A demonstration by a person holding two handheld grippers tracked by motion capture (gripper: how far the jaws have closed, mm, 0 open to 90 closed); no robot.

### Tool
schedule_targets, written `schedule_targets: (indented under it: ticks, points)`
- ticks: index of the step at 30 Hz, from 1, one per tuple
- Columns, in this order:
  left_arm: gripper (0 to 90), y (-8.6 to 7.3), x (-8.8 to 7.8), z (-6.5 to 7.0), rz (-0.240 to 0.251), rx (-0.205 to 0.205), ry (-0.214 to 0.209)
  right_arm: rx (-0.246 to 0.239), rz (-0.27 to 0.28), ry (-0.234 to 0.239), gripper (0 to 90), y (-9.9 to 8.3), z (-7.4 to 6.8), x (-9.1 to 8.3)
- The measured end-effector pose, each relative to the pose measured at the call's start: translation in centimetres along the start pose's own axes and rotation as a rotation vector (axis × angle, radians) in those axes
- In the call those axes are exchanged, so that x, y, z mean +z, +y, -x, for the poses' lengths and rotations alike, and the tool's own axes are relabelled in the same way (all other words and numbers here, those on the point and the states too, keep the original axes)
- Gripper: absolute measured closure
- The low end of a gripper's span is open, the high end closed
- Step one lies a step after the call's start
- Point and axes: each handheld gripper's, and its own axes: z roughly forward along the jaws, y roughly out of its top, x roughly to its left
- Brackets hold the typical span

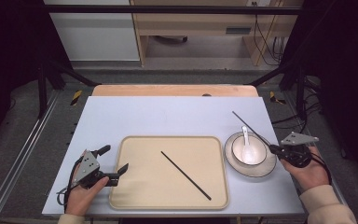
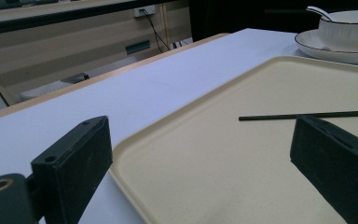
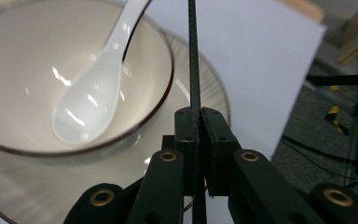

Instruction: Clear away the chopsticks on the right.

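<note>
Down at the near edge, the left hand-held gripper [image 1: 115, 164] rests with its jaws spread wide over the left rim of the beige rectangular plastic tray [image 1: 135, 196]. One thin black chopstick [image 1: 185, 175] lies diagonally on the tray. Right hand-held gripper [image 1: 274, 149] is clamped on a second black chopstick [image 1: 251, 128], angled over the white dark-rimmed bowl [image 1: 260, 150] with its white ceramic spoon [image 1: 246, 148], on a saucer [image 1: 233, 163]. Pale blue desk [image 1: 177, 116], grey floor beyond.
</note>
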Motion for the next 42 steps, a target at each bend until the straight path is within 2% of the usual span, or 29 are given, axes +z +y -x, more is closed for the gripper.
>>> schedule_targets:
  ticks: [2, 3, 5, 8, 10, 11, 13, 16, 20, 22, 26, 31, 42]
  points:
    - [5.4, 0.0, 0.0, 0.0, -0.002, -0.001, 0.0, 0.018, 0.048, -0.053, 85.5, 0.7, -0.5, -1.6]
    - [5.4, 0.0, 0.0, 0.0, -0.002, 0.0, 0.0, 0.038, 0.079, -0.06, 85.5, 1.2, -1.1, -2.5]
    - [5.4, 0.0, 0.1, 0.1, -0.004, -0.001, -0.002, 0.035, 0.128, -0.066, 85.5, 2.3, -2.7, -4.1]
    - [5.4, 0.0, 0.1, 0.1, -0.003, 0.0, -0.003, 0.004, 0.17, -0.035, 85.5, 3.7, -5.5, -5.5]
    - [5.4, 0.0, 0.1, 0.2, 0.001, 0.0, -0.003, -0.02, 0.181, 0.01, 85.5, 4.6, -7.9, -5.8]
    - [5.4, 0.0, 0.1, 0.2, 0.001, -0.001, -0.003, -0.036, 0.172, 0.043, 85.5, 5.1, -9.5, -5.6]
    - [5.4, 0.0, 0.1, 0.2, 0.002, -0.001, -0.001, -0.06, 0.155, 0.088, 85.5, 5.5, -11.8, -4.9]
    - [5.5, 0.1, 0.0, 0.1, -0.001, 0.002, -0.001, -0.096, 0.103, 0.151, 85.5, 5.8, -15.1, -2.9]
    - [5.5, 0.1, -0.1, 0.1, 0.003, -0.002, 0.0, -0.084, 0.031, 0.215, 85.5, 5.6, -17.7, 0.0]
    - [5.6, 0.1, -0.1, 0.0, 0.003, -0.001, 0.001, -0.085, -0.001, 0.228, 85.5, 5.3, -18.8, 1.3]
    - [5.6, 0.1, -0.1, 0.1, 0.001, 0.0, 0.001, -0.072, -0.046, 0.242, 85.5, 5.0, -19.6, 2.6]
    - [5.9, 0.1, 0.0, 0.2, -0.002, 0.004, 0.0, -0.058, -0.081, 0.263, 85.4, 4.2, -19.8, 3.3]
    - [6.4, 0.3, 0.0, 0.2, 0.002, 0.002, 0.003, -0.049, -0.093, 0.285, 85.2, 3.6, -20.4, 4.0]
